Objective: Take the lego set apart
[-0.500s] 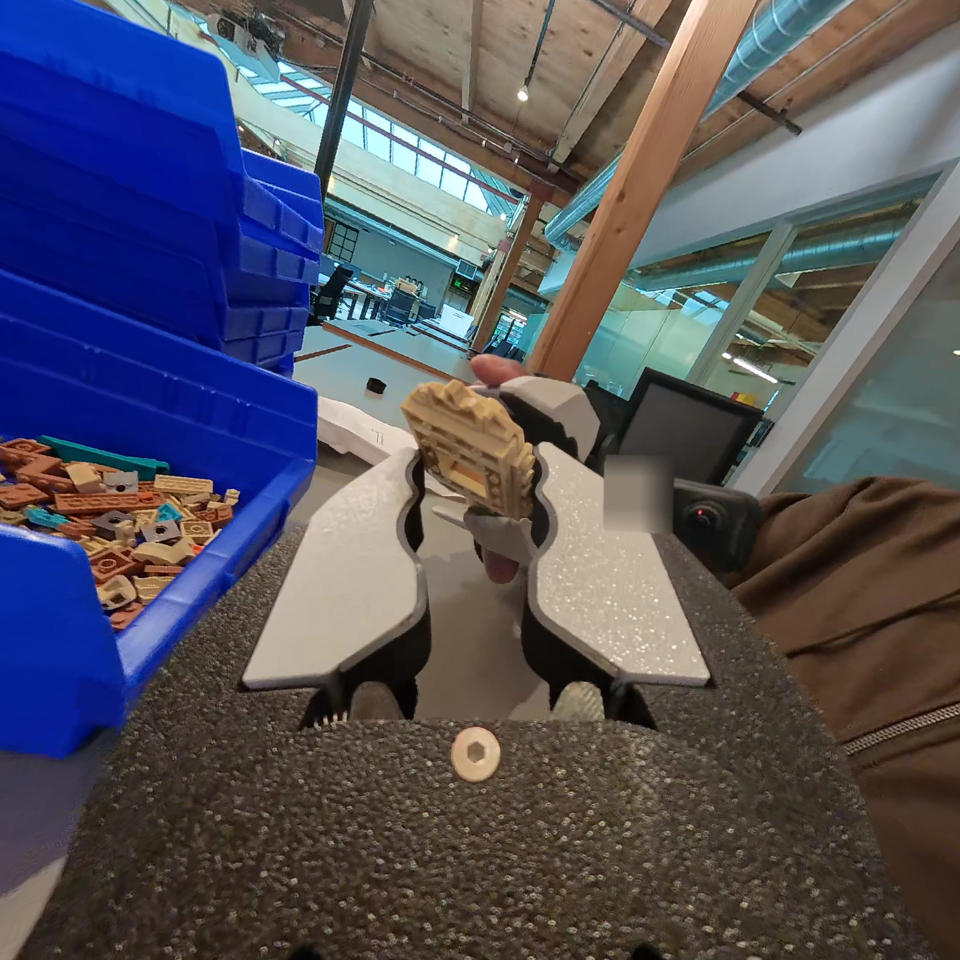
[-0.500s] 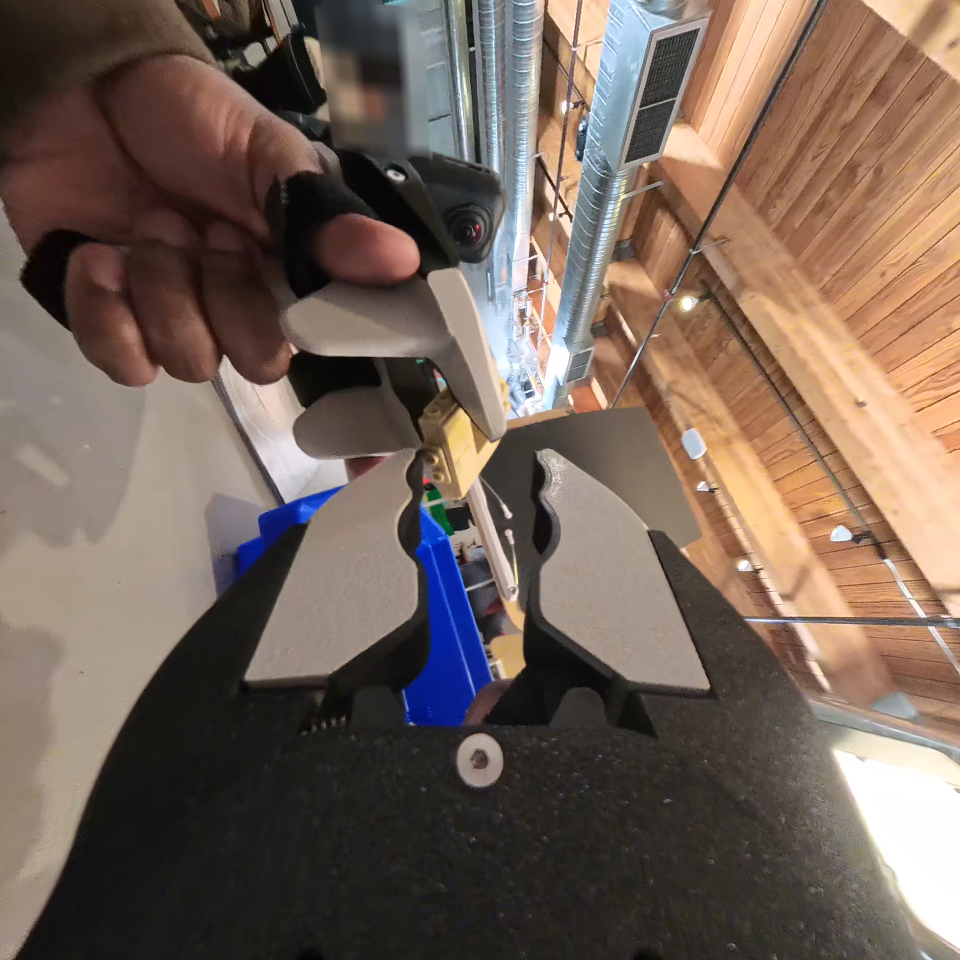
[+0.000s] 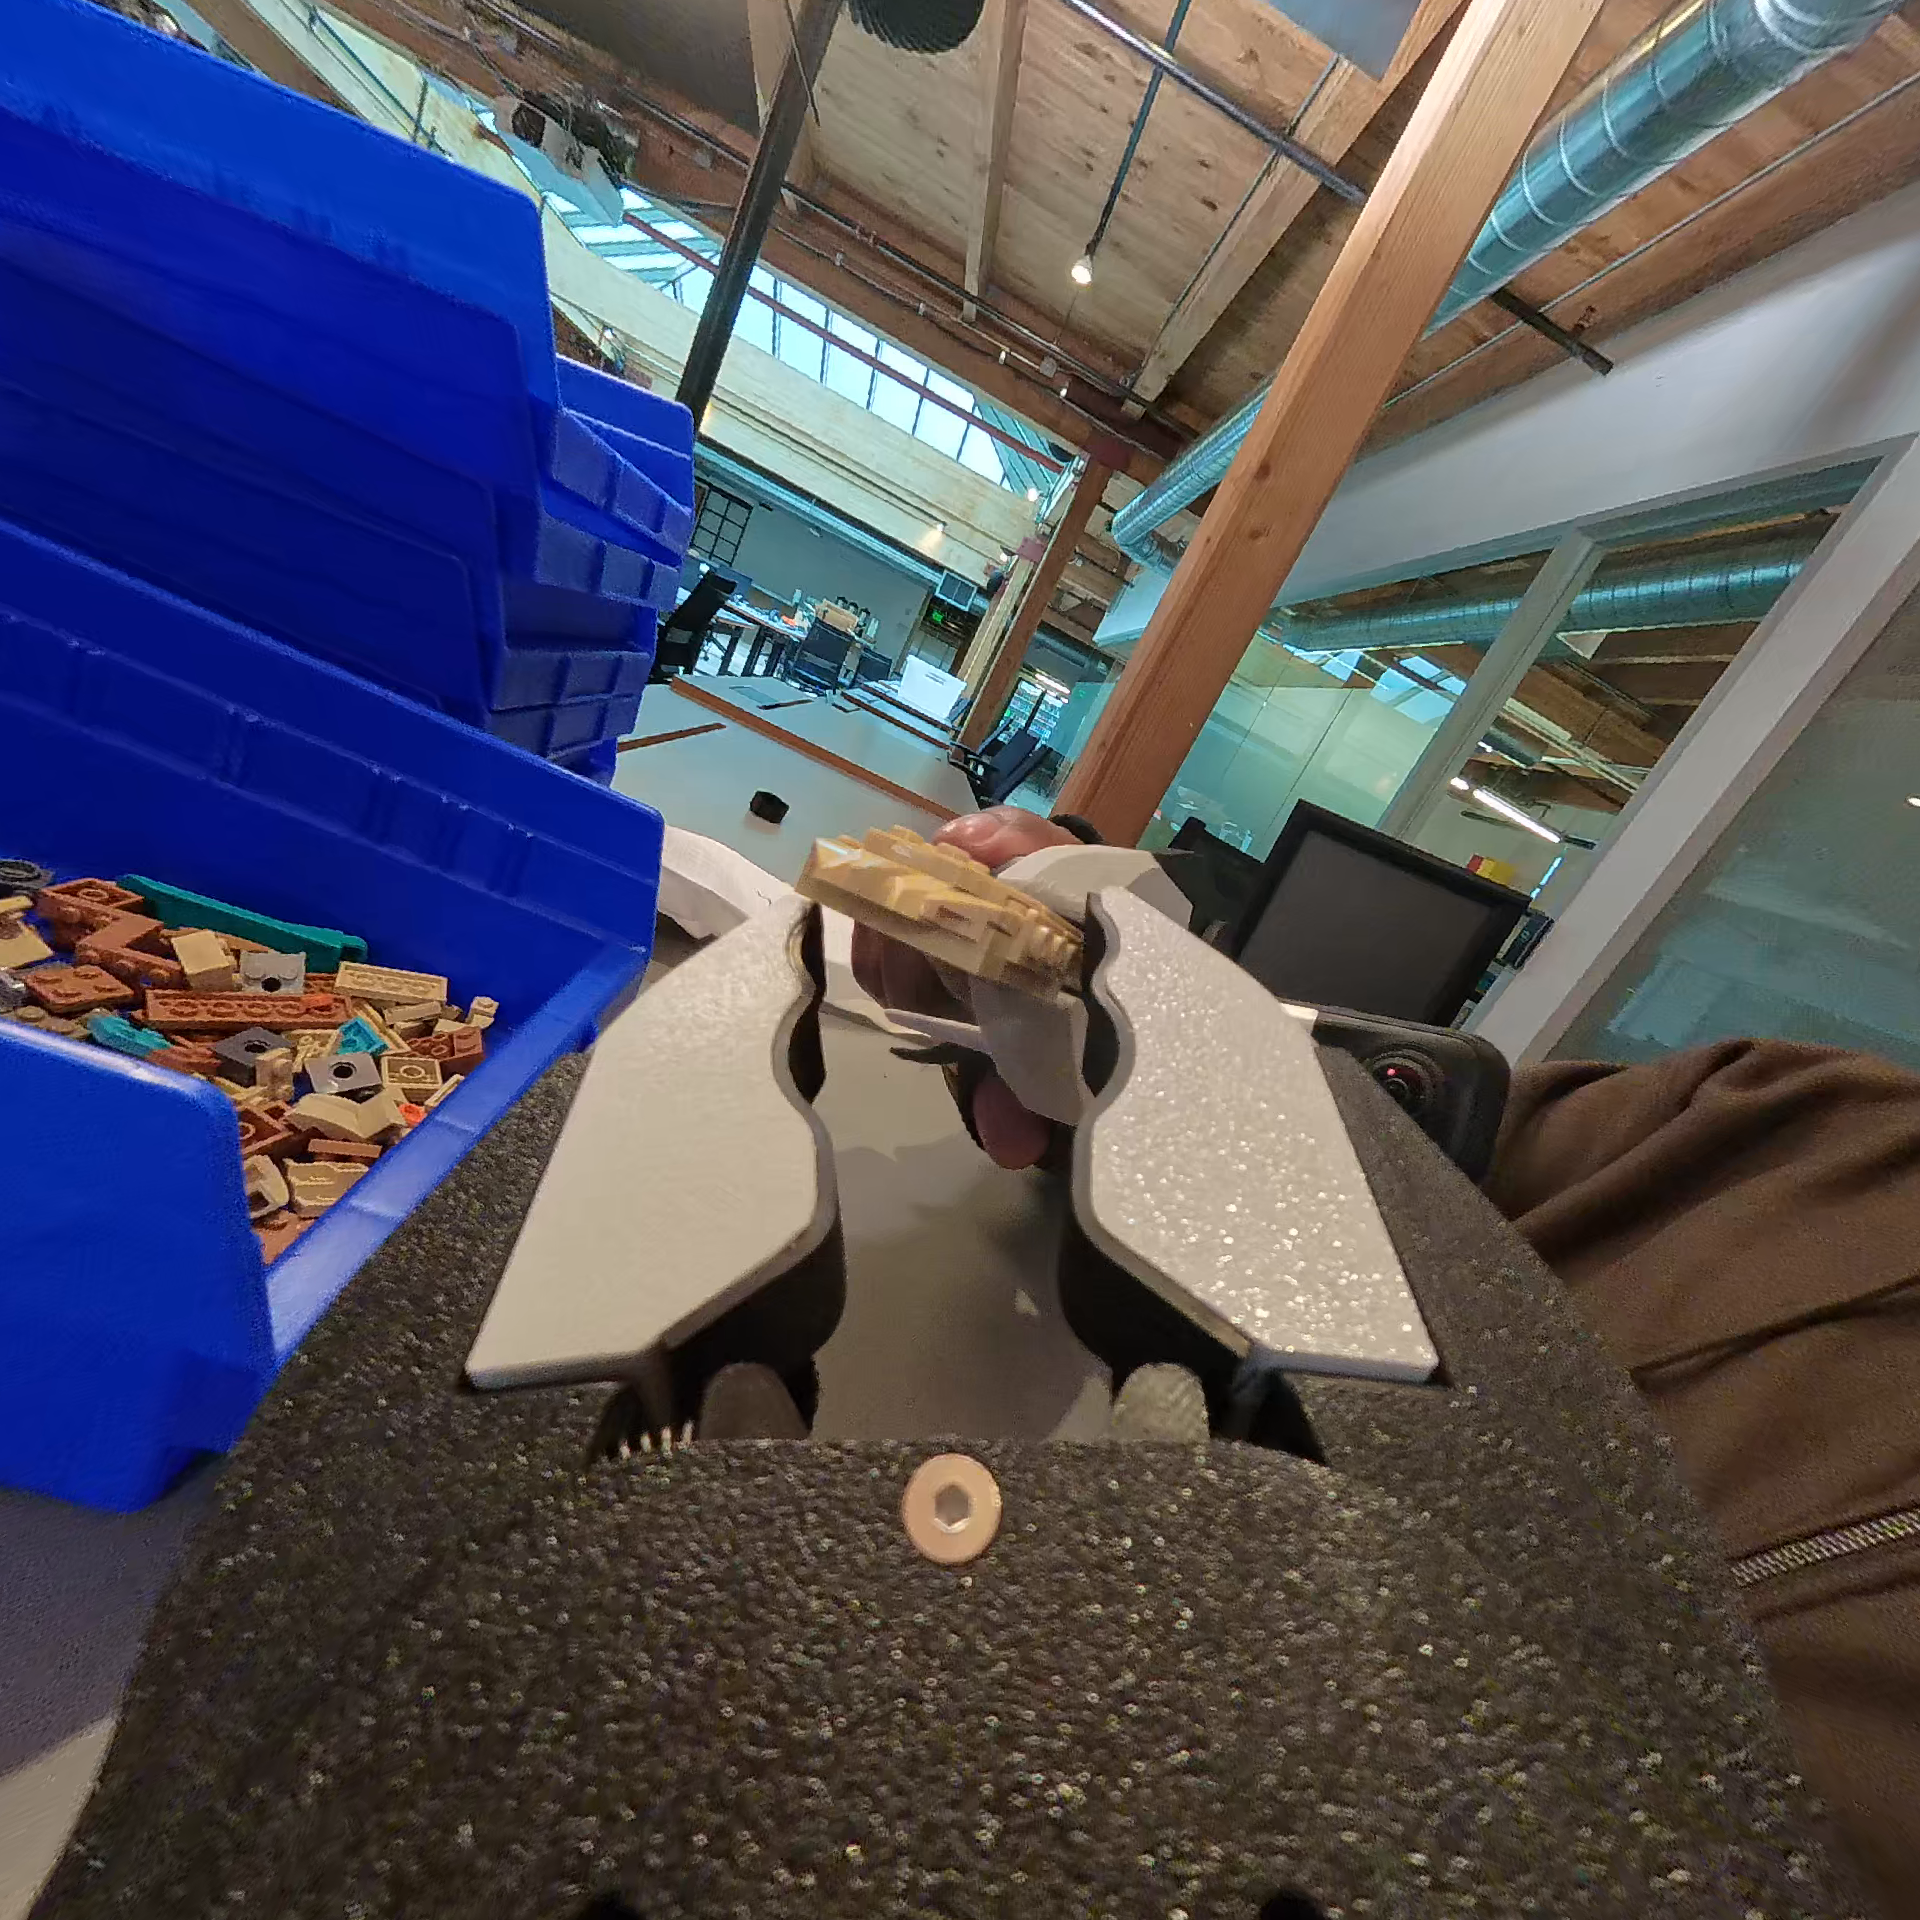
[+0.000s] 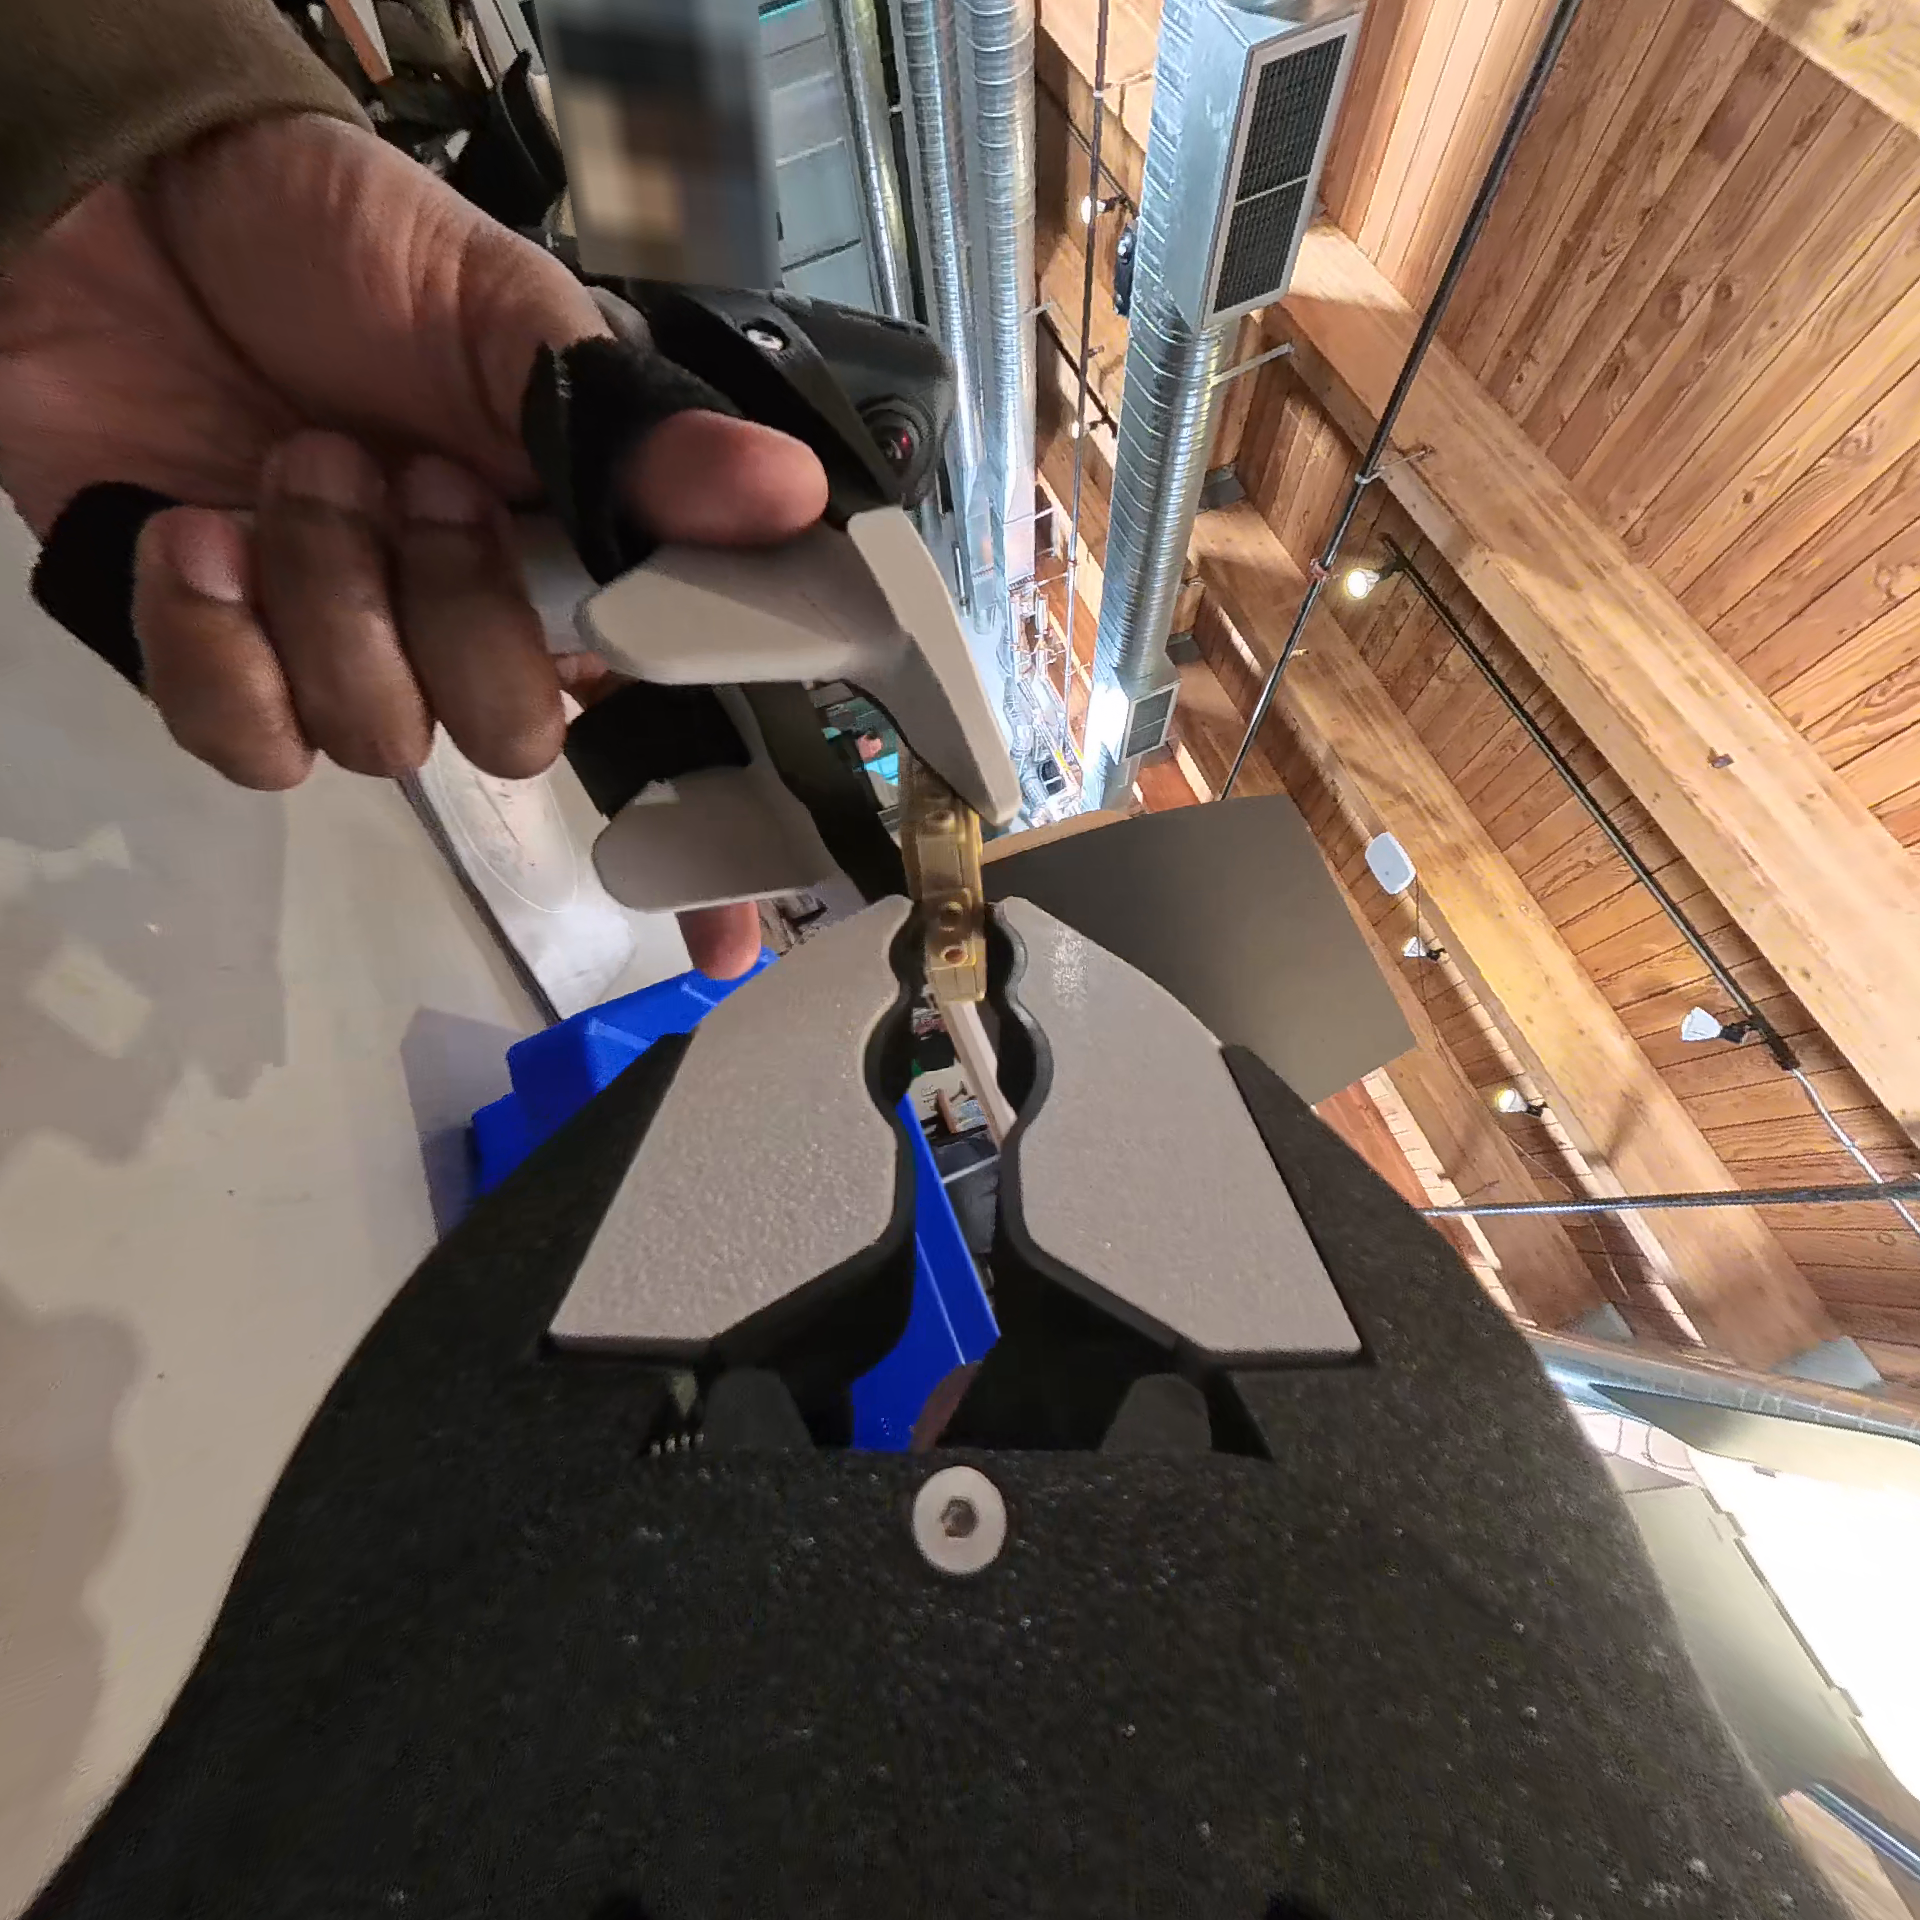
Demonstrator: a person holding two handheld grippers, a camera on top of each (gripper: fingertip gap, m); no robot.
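At far left a blue bin [image 3: 436, 1132] on the grey surface [image 3: 935, 1226] holds loose bricks in brown, tan, grey and teal, with more blue bins stacked [image 3: 312, 468] behind it; its front rim sits just beside the left gripper's body, so room is tight on that side.

The left gripper [image 3: 948, 935] has its fingers parted. The tan brick assembly [image 3: 935, 914] lies tilted across their tips, near the right-hand fingertip; contact there cannot be told.

Further right, the right gripper [image 4: 951, 940] has its fingers closed on the narrow edge of the tan brick assembly, both pads pressing it. This looks like a handover between the two tools.

To the right a brown sleeve [image 3: 1714, 1247] fills the frame edge, with a dark monitor [image 3: 1371, 925] behind; above the assembly is open air.
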